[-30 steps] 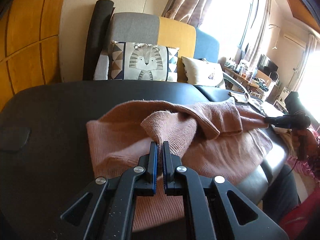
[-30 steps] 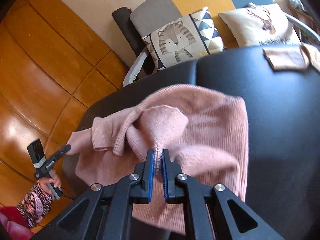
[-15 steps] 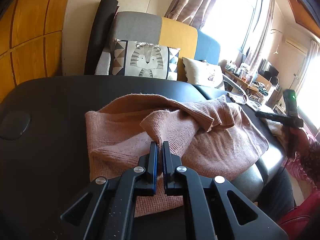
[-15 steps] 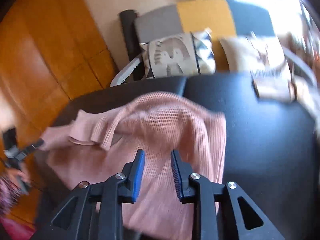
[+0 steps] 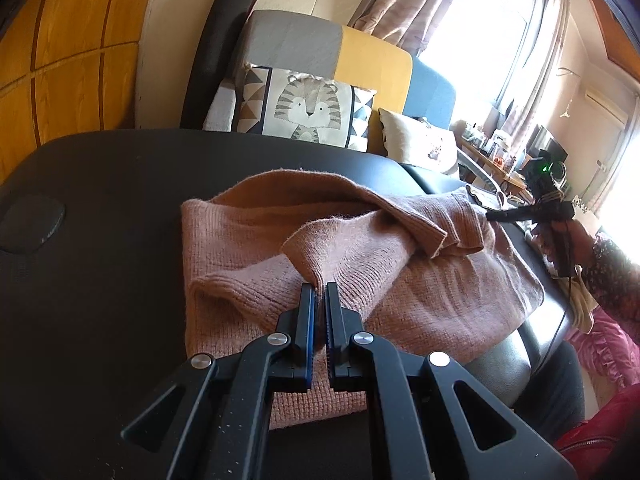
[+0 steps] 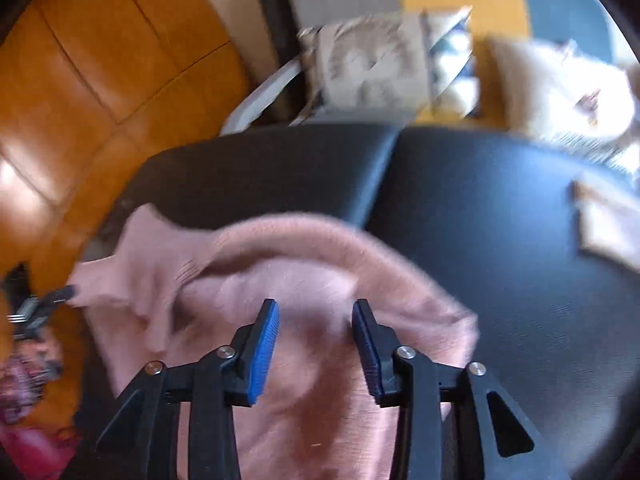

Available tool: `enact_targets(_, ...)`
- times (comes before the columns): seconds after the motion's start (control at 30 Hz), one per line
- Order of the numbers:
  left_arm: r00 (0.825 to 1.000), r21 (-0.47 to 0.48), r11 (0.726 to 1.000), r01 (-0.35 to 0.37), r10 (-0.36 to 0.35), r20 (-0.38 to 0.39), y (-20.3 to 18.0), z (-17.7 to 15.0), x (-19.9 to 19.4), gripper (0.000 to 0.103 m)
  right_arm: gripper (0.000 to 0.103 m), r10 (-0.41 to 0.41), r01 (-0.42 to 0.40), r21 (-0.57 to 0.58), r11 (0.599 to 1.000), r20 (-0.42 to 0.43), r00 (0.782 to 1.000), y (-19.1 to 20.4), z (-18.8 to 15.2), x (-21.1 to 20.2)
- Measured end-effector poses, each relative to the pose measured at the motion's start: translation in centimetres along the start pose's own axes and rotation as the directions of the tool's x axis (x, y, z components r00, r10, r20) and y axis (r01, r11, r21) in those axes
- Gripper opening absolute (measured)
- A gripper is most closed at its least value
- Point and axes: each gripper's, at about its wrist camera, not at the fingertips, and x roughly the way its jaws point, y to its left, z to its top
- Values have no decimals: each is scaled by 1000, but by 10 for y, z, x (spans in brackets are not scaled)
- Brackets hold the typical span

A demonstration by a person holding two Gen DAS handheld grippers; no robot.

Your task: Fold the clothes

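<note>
Left hand-held gripper [image 5: 320,292] stays pinched on the pink sweater [image 5: 420,300] fold; right hand-held gripper [image 6: 316,312] is opening empty above the sweater.

Motion blur smears the right wrist view, leaving the pink sweater [image 6: 304,280] and cushions [image 6: 372,76] indistinct.

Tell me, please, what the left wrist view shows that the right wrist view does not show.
Only the left wrist view: the left gripper shut on a fold of the pink sweater, a window with curtains, and a sharp tiger cushion.
Only the right wrist view: the right gripper with jaws opening, nothing pinched.
Both: the sweater on the black surface.
</note>
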Motion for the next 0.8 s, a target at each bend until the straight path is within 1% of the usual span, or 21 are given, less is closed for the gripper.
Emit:
enact_targets(0.03, 1000, -5, 1000, -2, 2, -3, 1, 0, 2, 4, 49, 2, -2, 0, 1000, -29, 1000, -1, 0, 7)
enact_targets(0.1, 1000, -15, 1000, -6, 6, -7, 3, 0, 5, 4, 49, -42, 41, -14, 999, -57, 997, 1, 0, 19)
enact_targets(0.13, 1000, -20, 1000, -5, 4, -7, 4, 0, 5, 4, 48, -59, 58, -14, 998, -60, 996, 2, 0, 23)
enact_targets(0.17, 1000, -21, 1000, -3, 3, -4, 4, 0, 4, 4, 43, -69, 69, 1, 998, -50, 996, 2, 0, 24)
enact_targets(0.2, 1000, -19, 1000, -1, 1, 1, 3, 0, 3, 4, 23, -71, 72, 37, 997, -25, 997, 2, -1, 22)
enact_targets(0.23, 1000, -15, 1000, 2, -2, 6, 3, 1, 1, 4, 8, -65, 64, 66, 996, 4, 998, 2, -3, 17)
enact_targets(0.3, 1000, -8, 1000, 14, -14, 19, 1, 2, -5, 4, 8, -30, 22, 107, 994, 75, 997, 7, -11, 2)
enact_targets(0.37, 998, 3, 999, 36, -36, 45, -1, 2, -15, 4, 8, -1, -17, 126, 992, 136, 991, 15, -21, -13)
enact_targets(0.43, 996, 15, 998, 57, -58, 73, -5, 2, -27, 4, 8, 60, -91, 143, 985, 205, 977, 24, -36, -34)
enact_targets(0.47, 994, 22, 998, 67, -69, 85, -7, 2, -33, 4, 8, 84, -119, 144, 982, 225, 971, 29, -45, -44)
enact_targets(0.53, 991, 34, 996, 83, -86, 103, -11, 1, -44, 4, 8, 129, -168, 140, 976, 254, 959, 41, -62, -60)
enact_targets(0.63, 987, 49, 994, 97, -103, 122, -15, -3, -60, 4, 8, 173, -216, 138, 967, 272, 947, 56, -86, -71)
enact_targets(0.73, 985, 50, 994, 102, -107, 135, -15, -8, -72, 4, 8, 198, -258, 172, 951, 301, 933, 64, -115, -81)
enact_targets(0.77, 985, 49, 994, 100, -106, 135, -15, -10, -73, 4, 8, 212, -280, 188, 941, 315, 925, 64, -124, -84)
enact_targets(0.8, 987, 51, 995, 91, -97, 126, -14, -11, -72, 4, 8, 223, -294, 199, 935, 317, 922, 64, -133, -84)
